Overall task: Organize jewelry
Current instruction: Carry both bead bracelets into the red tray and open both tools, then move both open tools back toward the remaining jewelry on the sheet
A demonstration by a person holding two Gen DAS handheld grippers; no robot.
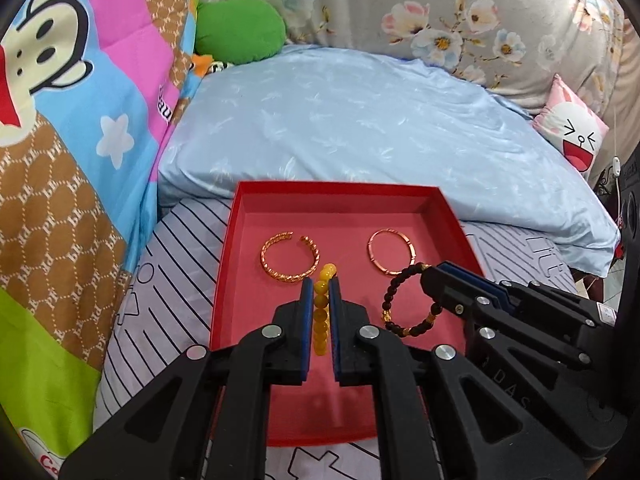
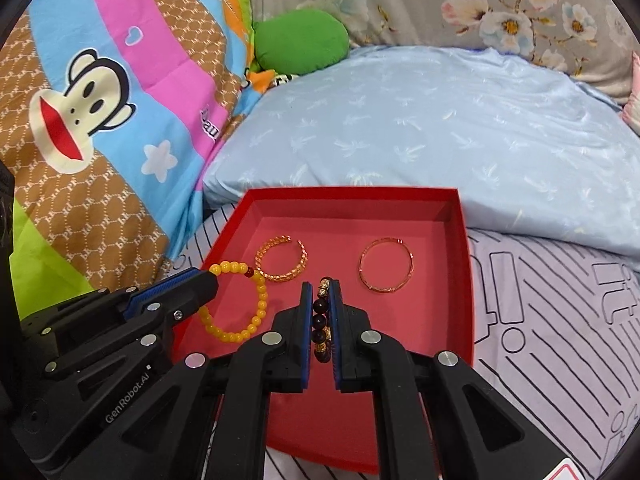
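L gripper (image 1: pixel 320 284) was clamped on a yellow round-bead bracelet (image 1: pixel 321 312), beads pinched edge-on btwn its blue pads; from the R wrist view the rest of that loop (image 2: pixel 240 304) hung below the L gripper (image 2: pixel 214 280) over the tray's near-left part. R gripper (image 2: pixel 322 286) was pinched shut on a dark brown bead bracelet w/ gold spacer beads (image 2: pixel 321 324); in the L wrist view its loop (image 1: pixel 408 300) dangled from the R gripper (image 1: pixel 430 274), to the right of the L one. Both grippers were over a shallow red rectangular cardboard tray (image 1: pixel 448 216). On the tray floor, just ahead-left of the L gripper, lay 1 open twisted gold bangle (image 1: pixel 290 256); ahead-right of it, beyond the R gripper's tips, lay 1 thin rose-gold bangle (image 1: pixel 390 252). Tray sat on a striped white bedsheet (image 1: pixel 176 240), w/ a pale blue pillow (image 1: pixel 360 120) beyond it.
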